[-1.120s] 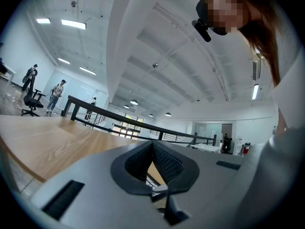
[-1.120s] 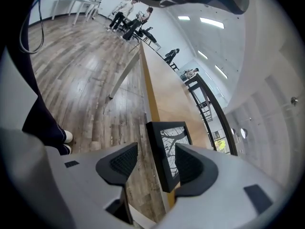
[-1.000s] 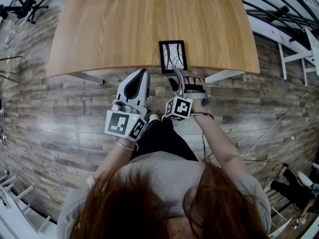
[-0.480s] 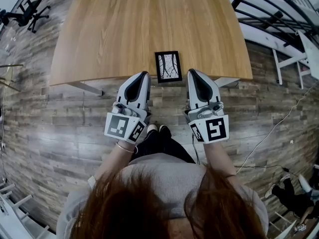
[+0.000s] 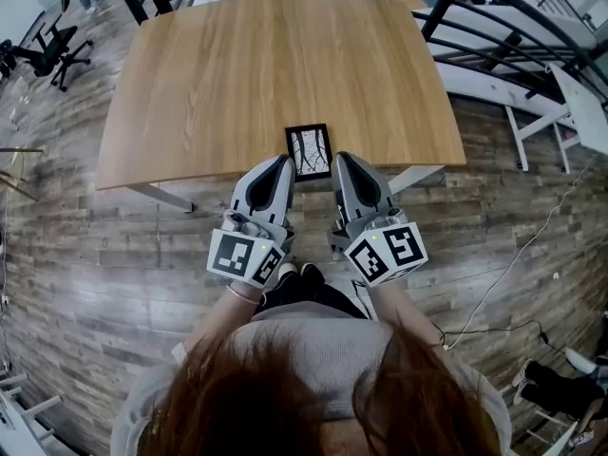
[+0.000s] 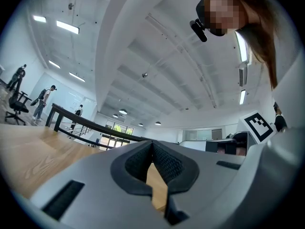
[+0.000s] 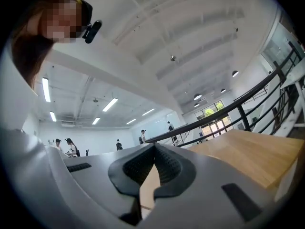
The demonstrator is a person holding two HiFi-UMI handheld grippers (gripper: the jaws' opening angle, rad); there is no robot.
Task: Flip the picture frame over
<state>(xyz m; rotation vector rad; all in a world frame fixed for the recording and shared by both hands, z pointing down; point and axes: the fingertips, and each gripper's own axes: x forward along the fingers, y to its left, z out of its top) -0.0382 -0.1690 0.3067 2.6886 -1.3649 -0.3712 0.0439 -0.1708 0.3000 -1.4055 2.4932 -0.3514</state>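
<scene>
Nearest the camera, the person's hair [image 5: 313, 397] fills the bottom of the head view, and both forearms reach forward over the plank floor [image 5: 114, 255]. There are two grippers, each carrying one marker cube, side by side and pointing at the table. The left gripper [image 5: 283, 161] has its jaws pressed tip to tip with nothing between them, and its own view [image 6: 152, 147] confirms it: dark ribbed pads meeting, only pale wood showing through the gap below. The right gripper [image 5: 341, 157] is the same, clamped together and empty, and in the right gripper view [image 7: 153, 149] the pads join at the tips. Between the two noses and just beyond them lies the one picture frame [image 5: 309, 150], flat on the near edge of the single wooden table [image 5: 266, 55]. It sits face up and upright in portrait, with a thin black border round a pale print of dark branching lines. Each gripper tip sits just beside a lower corner of the frame, and whether they touch it I can't tell. The gripper bodies cover part of the table's front edge. Farther out, a dark railing [image 5: 475, 8] curves round the far side, an office chair [image 5: 43, 50] stands at the far left, and a cable [image 5: 503, 274] trails over the floor at the right.
</scene>
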